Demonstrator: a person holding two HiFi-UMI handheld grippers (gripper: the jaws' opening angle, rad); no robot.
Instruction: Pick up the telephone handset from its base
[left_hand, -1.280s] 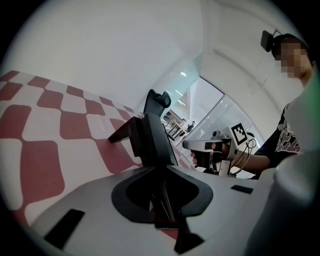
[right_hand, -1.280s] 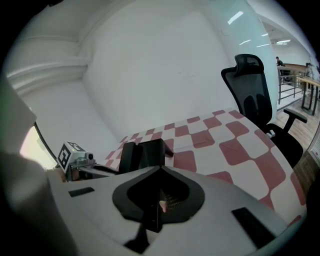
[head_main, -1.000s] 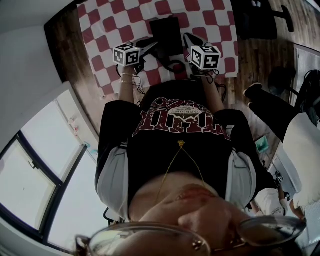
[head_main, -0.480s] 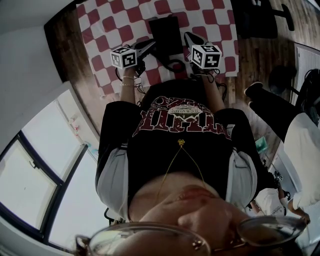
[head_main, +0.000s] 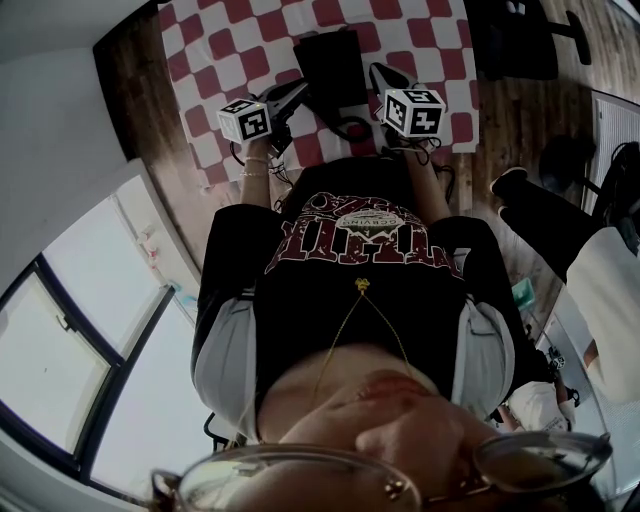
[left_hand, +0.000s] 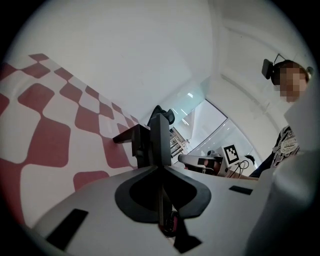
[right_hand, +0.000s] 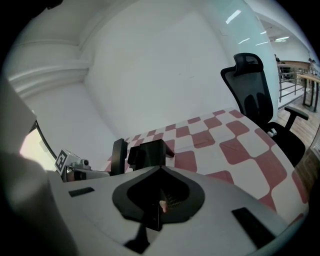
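Jaws together; left gripper (head_main: 298, 92) slightly farther from telephone (head_main: 335, 65) than before

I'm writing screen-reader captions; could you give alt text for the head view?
Seen from above, a person holds the left gripper and right gripper either side of a black telephone on a red-and-white checked cloth. The person's dark printed T-shirt fills the middle, with wooden floor around the cloth.
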